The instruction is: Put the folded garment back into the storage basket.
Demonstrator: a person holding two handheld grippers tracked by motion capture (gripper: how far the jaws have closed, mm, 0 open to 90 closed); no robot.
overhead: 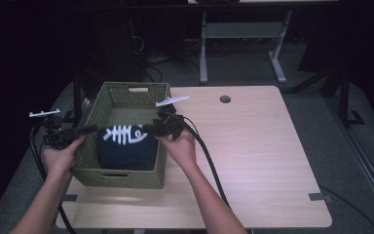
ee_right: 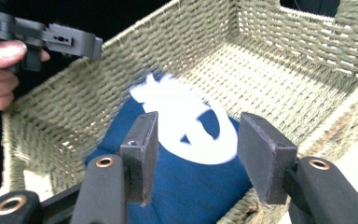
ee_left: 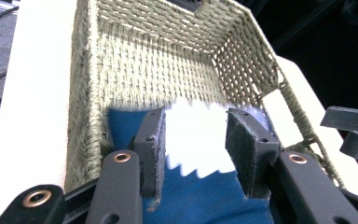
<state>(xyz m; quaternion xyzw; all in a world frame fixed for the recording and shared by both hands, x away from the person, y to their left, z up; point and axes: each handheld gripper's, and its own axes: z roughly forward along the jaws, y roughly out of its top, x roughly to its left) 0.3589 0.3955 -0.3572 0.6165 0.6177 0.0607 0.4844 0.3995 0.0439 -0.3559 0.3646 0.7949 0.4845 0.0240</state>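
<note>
A folded dark blue cloth (overhead: pixel 126 146) with a white fish-bone print lies in the near half of a woven green basket (overhead: pixel 132 91). My left gripper (overhead: pixel 91 129) reaches over the basket's left wall and my right gripper (overhead: pixel 147 129) over its right wall, both just above the cloth. In the left gripper view the jaws (ee_left: pixel 196 147) stand apart over the cloth's (ee_left: pixel 200 196) white print, pads not pressing it. In the right gripper view the jaws (ee_right: pixel 198 149) are also apart above the cloth (ee_right: pixel 191 182). The left gripper (ee_right: pixel 51 37) and its hand show beyond the basket wall (ee_right: pixel 65 112).
The basket sits at the left of a light wooden table (overhead: pixel 263 156) with a round cable hole (overhead: pixel 225 99) near its far edge. A black cable (overhead: pixel 209 161) trails from the right gripper across the table. A grey desk frame (overhead: pixel 243 34) stands on the dark floor behind.
</note>
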